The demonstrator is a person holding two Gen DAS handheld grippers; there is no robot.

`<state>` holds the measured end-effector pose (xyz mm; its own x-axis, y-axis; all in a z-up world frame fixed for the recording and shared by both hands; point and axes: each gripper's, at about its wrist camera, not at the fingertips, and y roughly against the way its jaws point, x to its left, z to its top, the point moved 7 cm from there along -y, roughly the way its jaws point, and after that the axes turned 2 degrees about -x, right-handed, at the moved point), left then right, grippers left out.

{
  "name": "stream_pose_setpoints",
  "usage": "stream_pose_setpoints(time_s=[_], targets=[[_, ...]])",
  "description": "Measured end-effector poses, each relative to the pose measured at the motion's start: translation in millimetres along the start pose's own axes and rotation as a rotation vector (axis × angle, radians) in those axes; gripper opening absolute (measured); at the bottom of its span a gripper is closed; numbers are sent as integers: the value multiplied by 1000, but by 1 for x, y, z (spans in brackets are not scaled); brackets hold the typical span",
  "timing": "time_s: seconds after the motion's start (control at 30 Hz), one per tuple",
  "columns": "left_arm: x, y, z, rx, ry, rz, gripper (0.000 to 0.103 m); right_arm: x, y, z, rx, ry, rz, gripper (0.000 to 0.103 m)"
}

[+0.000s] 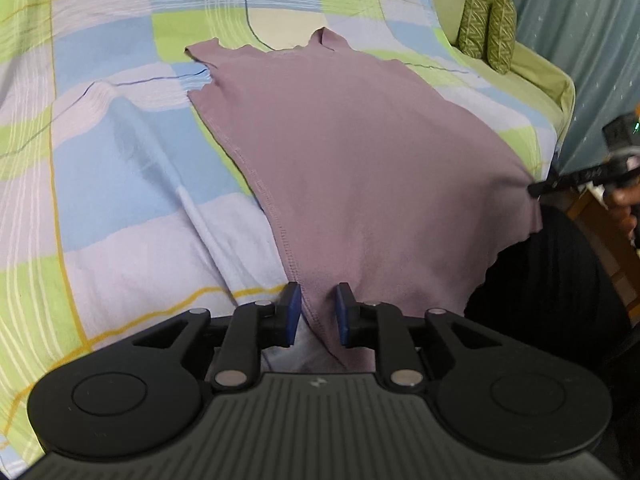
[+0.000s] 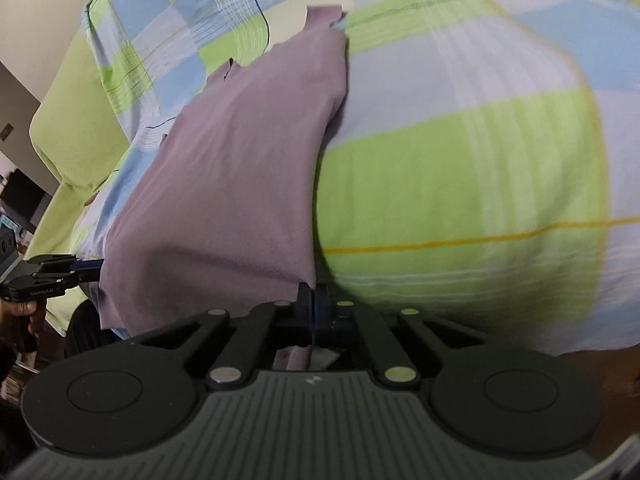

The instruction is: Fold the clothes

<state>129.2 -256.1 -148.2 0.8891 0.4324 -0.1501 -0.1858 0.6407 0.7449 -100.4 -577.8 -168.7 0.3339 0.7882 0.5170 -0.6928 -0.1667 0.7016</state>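
Mauve sleeveless top (image 1: 360, 152) spread flat on a bed under a checked bedspread (image 1: 120, 168) of green, blue and lilac, straps at the far end, hem at the near edge of the bed. Left hand-held gripper (image 1: 317, 316) at the top's near left hem corner, blue pads (image 1: 294, 312) spread a little apart, the stitched side seam running down between them; whether either pad touches the cloth, cannot tell. Right hand-held gripper (image 2: 314, 312) at the top's opposite hem corner, jaws pressed together, pinching the edge of the cloth, a strip of it hanging behind the jaws. In the left wrist view, right hand-held gripper reaching in from the top's right, tip at the drawn-out hem corner, a hand behind it. Hem pulled taut between the two corners. Two green patterned cushions (image 1: 488, 26) beyond the top's right shoulder, standing upright on a green bed edge, grey-blue curtain (image 1: 580, 40) behind them.
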Motion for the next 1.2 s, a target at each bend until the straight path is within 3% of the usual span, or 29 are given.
stream_pose_setpoints(time_s=[0.07, 0.17, 0.23, 0.33, 0.43, 0.57, 0.73, 0.8, 0.87, 0.93, 1.0, 1.1, 1.2], targets=[[-3, 4, -1, 3, -33, 11, 24, 2, 4, 1, -4, 15, -24, 0], [-14, 17, -6, -3, -166, 50, 36, 9, 7, 0, 1, 44, -55, 0], [-29, 26, -14, 2, -315, 88, 44, 11, 14, 0, -17, 70, -114, 1], [-50, 32, -27, 6, -489, 119, 48, 10, 24, 2, -49, 94, -186, 8], [-83, 30, -46, -10, -731, 157, 48, 15, 33, 3, -79, 86, -170, 21], [-109, 10, -70, 0, -951, 226, 49, 29, 39, 0, -94, 89, -134, 30], [-116, -26, -99, 44, -1227, 385, 49, 37, 50, -5, -115, 73, -112, 39], [-113, -35, -105, 49, -1293, 436, 48, 38, 54, -6, -123, 73, -118, 40], [-111, -36, -102, 40, -1281, 441, 32, 39, 58, -7, -133, 66, -123, 41], [-113, -25, -89, 10, -1168, 389, 4, 39, 64, -10, -143, 64, -125, 42], [-112, -12, -75, -36, -1070, 334, 3, 41, 66, -14, -148, 81, -117, 44], [-106, 16, -44, -112, -829, 190, 2, 48, 63, -19, -143, 127, -97, 47], [-91, 39, -13, -175, -615, 113, 1, 67, 55, -24, -134, 220, -48, 48]])
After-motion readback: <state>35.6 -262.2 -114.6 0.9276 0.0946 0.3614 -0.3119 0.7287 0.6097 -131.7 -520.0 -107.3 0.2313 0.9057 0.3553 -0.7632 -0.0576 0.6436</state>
